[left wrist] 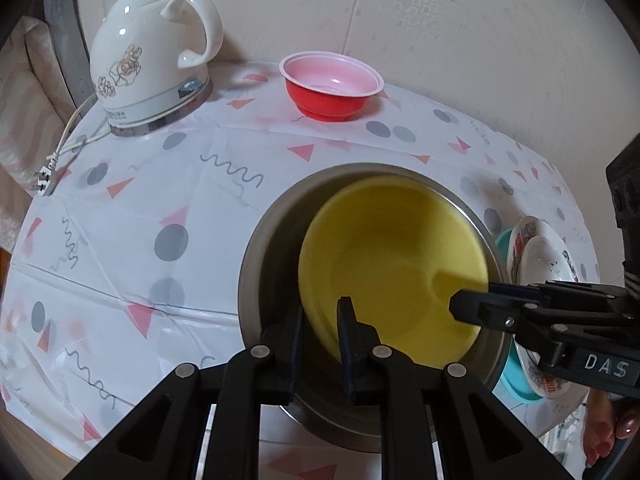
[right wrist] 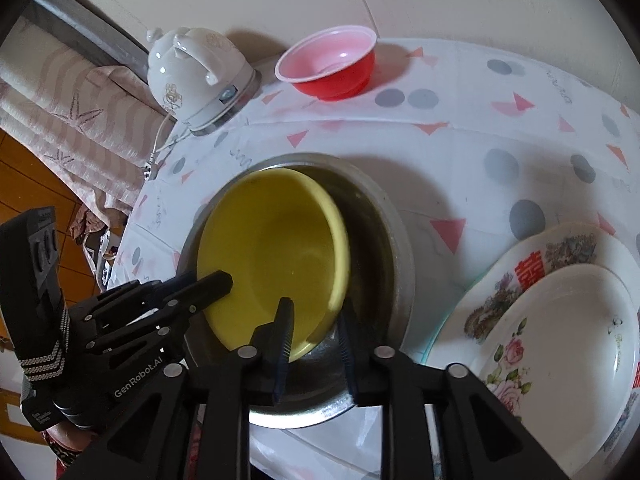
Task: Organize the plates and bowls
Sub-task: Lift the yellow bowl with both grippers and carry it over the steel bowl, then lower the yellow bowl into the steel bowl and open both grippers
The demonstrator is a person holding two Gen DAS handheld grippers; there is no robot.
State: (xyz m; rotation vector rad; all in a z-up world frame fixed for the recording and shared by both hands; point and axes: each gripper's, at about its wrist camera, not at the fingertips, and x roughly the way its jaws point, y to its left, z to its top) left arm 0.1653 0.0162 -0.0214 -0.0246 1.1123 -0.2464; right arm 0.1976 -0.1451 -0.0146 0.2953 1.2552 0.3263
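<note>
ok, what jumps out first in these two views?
The bright yellow plastic bowl sitting tilted inside the stainless steel bowl at table centre, with the left gripper and right gripper straddling its near rim. Behind, a red plastic bowl and a white ceramic kettle by the wall.

Soft, even indoor light, fairly bright; shadows of the kettle [left wrist: 154, 60] and red bowl [left wrist: 332, 86] fall faintly on the wall behind them. Small glints on the kettle's glaze, no harsh glare. Strong fisheye bend curves the table [left wrist: 120, 208] edge, dark vignette in all corners; the yellow bowl [left wrist: 394, 268] rim is motion-smeared in both views.
</note>
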